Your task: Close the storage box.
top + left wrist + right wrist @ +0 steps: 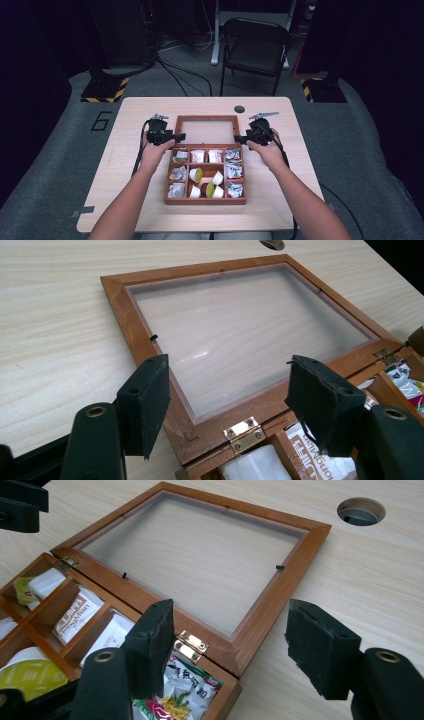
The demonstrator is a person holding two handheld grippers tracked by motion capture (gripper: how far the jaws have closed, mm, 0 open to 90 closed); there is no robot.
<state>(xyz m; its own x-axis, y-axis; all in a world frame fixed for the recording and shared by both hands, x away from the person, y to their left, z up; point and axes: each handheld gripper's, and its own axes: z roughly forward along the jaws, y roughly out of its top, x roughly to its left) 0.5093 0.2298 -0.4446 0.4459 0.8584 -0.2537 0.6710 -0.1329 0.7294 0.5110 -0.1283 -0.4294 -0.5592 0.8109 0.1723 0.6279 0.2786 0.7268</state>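
Square foam-padded gripper (227, 400) — glazed wooden lid (250, 330)

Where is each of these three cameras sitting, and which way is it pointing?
High view: above the person's side, looking forward and down on the table; forearms, hands and both grippers show.
Left gripper view: on the left gripper, facing the open lid; its open jaws show.
Right gripper view: on the right gripper, open jaws over the box corner.
All share the lid and hinges.
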